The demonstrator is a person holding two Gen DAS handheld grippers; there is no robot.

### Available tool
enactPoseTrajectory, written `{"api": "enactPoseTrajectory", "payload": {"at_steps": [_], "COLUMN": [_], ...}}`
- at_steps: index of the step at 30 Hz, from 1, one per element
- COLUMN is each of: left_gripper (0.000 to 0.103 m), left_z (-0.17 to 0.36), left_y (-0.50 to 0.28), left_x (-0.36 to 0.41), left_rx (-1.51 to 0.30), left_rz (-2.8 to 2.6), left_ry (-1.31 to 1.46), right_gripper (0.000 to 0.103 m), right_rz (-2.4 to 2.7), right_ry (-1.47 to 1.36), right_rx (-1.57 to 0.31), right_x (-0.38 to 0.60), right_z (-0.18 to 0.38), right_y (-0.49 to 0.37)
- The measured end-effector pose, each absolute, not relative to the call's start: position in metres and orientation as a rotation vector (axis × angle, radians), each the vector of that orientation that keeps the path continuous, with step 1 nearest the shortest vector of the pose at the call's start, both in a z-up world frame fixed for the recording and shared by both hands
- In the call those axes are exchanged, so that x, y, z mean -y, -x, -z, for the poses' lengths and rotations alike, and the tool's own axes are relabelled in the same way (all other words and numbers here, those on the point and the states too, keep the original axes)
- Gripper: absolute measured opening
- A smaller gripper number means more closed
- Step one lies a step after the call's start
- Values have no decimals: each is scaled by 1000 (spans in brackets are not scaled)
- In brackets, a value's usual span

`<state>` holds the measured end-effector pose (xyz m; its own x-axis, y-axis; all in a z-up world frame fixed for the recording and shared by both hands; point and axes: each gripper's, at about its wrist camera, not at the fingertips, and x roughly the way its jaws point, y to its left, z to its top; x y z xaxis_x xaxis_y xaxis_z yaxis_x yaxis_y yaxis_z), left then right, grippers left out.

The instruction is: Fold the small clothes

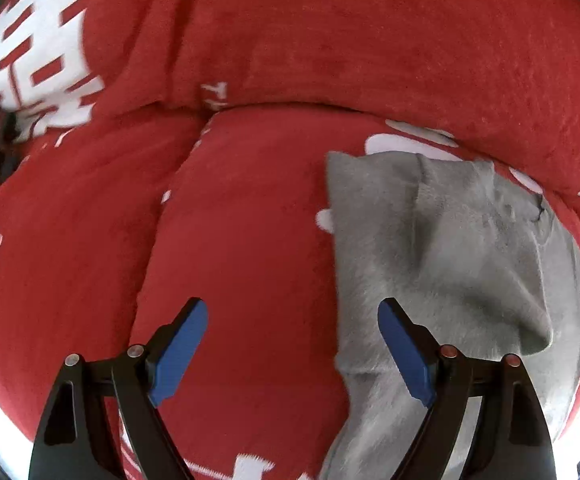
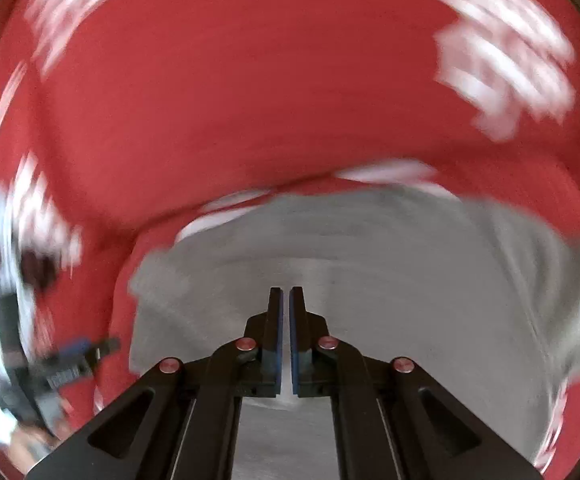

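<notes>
We held the left hand-held gripper (image 1: pixel 293 344) wide open and empty over the red blanket (image 1: pixel 249 240); the grey garment (image 1: pixel 442 248) lay at three o'clock. The right hand-held gripper (image 2: pixel 285 300) looked nearly closed, whether pinching cloth we couldn't tell. Best grip a hem corner squarely.

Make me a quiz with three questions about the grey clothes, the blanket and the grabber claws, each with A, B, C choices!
1. Where does the grey garment lie in the left wrist view?
A. Right of the left gripper
B. Far left
C. Hidden under the blanket

2. What colour is the blanket?
A. Green with stripes
B. Red with white characters
C. Plain yellow

3. How do the right gripper jaws stand?
A. Wide open
B. Out of view
C. Nearly together

Answers:
1 A, the grey cloth fills the right side, partly behind the right finger.
2 B, red plush with white print.
3 C, only a thin slit shows between the blue pads.
</notes>
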<state>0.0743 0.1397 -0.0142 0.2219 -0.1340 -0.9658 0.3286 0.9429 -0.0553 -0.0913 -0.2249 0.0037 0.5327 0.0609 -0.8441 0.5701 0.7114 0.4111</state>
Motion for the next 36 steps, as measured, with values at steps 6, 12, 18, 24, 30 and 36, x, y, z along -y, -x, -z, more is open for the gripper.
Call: {"api": "enactPoseTrajectory", "payload": {"at_steps": [6, 12, 18, 24, 30, 36], "left_gripper": [88, 88, 88, 88, 95, 95], "left_z": [39, 38, 43, 46, 48, 43], "left_y": [-77, -78, -77, -75, -78, -79], "left_x": [-117, -124, -130, -129, -132, -129], "left_rx": [-1348, -1341, -1343, -1327, -1322, -1321], "left_rz": [286, 221, 240, 242, 242, 236], "left_ry": [-254, -234, -209, -218, -240, -284], "right_gripper": [9, 69, 57, 9, 9, 26], "right_rz": [373, 6, -7, 125, 413, 552], "right_ry": [-776, -336, 173, -96, -764, -1208], "right_rx": [-1068, -1082, -1190, -1014, -909, -886], "right_x": [245, 131, 52, 106, 238, 288], "right_z": [13, -8, 46, 9, 14, 69], "right_y": [124, 47, -2, 14, 101, 183]}}
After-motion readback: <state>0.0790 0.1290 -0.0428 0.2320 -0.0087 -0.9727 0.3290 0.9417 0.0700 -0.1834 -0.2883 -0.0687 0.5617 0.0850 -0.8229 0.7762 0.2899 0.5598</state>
